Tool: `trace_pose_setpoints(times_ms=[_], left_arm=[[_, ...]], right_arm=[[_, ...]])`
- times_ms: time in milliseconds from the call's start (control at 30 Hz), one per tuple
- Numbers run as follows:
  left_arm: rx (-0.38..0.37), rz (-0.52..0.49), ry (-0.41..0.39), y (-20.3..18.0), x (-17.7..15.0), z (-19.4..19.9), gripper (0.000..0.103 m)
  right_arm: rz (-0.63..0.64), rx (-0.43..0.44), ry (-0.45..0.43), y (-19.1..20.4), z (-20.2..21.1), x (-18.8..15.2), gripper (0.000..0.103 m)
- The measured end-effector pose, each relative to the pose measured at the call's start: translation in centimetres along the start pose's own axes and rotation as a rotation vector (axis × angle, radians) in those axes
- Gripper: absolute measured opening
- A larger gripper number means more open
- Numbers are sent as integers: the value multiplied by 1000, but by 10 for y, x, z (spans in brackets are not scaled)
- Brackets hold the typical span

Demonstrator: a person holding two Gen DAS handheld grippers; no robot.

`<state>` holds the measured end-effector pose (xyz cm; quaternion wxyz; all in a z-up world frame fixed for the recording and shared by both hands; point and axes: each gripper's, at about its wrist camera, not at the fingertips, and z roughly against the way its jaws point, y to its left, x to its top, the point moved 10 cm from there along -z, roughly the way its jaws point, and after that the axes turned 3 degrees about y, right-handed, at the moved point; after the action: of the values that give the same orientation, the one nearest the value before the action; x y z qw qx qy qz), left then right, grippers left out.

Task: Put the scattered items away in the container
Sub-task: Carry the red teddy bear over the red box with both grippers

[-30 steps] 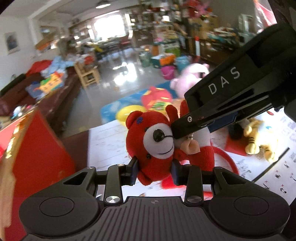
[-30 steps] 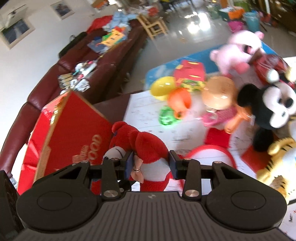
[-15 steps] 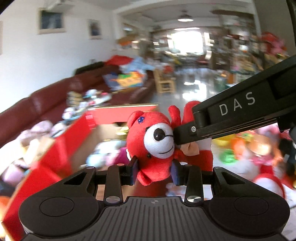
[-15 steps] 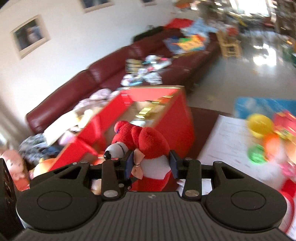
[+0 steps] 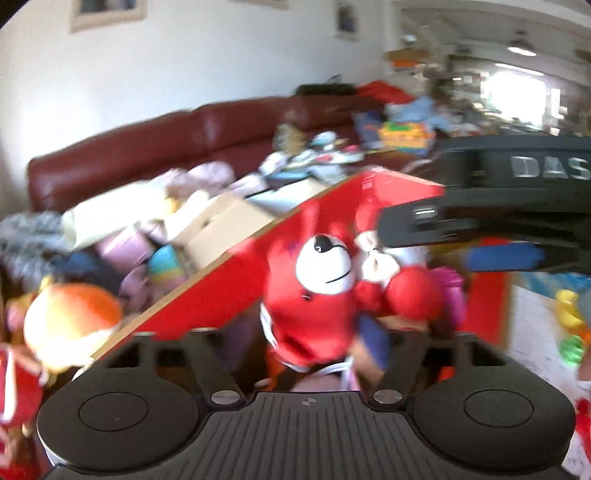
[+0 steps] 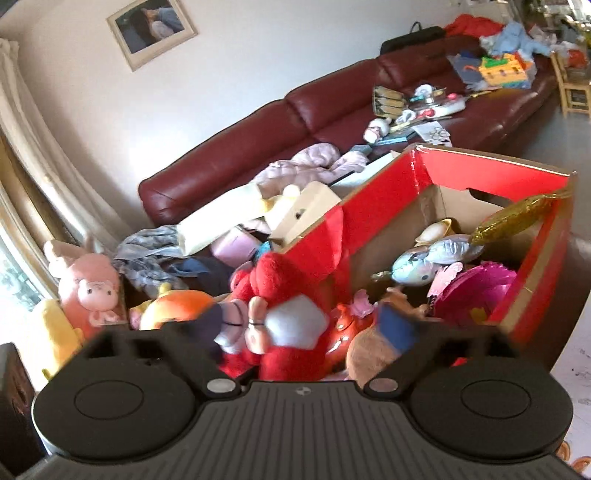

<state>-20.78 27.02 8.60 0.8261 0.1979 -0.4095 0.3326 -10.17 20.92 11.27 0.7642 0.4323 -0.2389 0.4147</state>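
Item: red plush bear (image 5: pixel 314 295), white muzzle, black nose, small bow at the neck; position, centre of the left wrist frame, over the near red wall of the box, blurred; in the right wrist frame (image 6: pixel 284 317) lower centre, at the box's near-left corner. Left gripper (image 5: pixel 306 354): jaws spread wide, the bear seen between them, contact with it not readable. Right gripper (image 6: pixel 295 339): jaws likewise spread wide, the bear between them; seen as a black body marked DAS (image 5: pixel 517 206) at the right of the left wrist frame. Container: red cardboard box (image 6: pixel 480 173), flaps up, holding a grey plush (image 6: pixel 428 262), a pink toy (image 6: pixel 476 291) and a brown plush (image 6: pixel 373 339). Surroundings: dark red sofa (image 6: pixel 332 103) across the upper frame, strewn with clothes; pink pig plush (image 6: pixel 88 284) at left; framed picture (image 6: pixel 151 29) upper left
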Motion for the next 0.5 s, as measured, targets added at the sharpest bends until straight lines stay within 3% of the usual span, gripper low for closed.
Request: trace_pose_setpoints(times_ms=[167,300,500], left_arm=[[-32,16,48,-4,-7,-10,91],[-75,-20,53,-32,-14,-8,92],[-99,-64,67,-60,-22,-14,93]], right_arm=[[-65,-33,27,-24,1,-10,96],[-109,-66,51,-44,4,-19,96],[-119,-50,43,-48,12,-24,96]])
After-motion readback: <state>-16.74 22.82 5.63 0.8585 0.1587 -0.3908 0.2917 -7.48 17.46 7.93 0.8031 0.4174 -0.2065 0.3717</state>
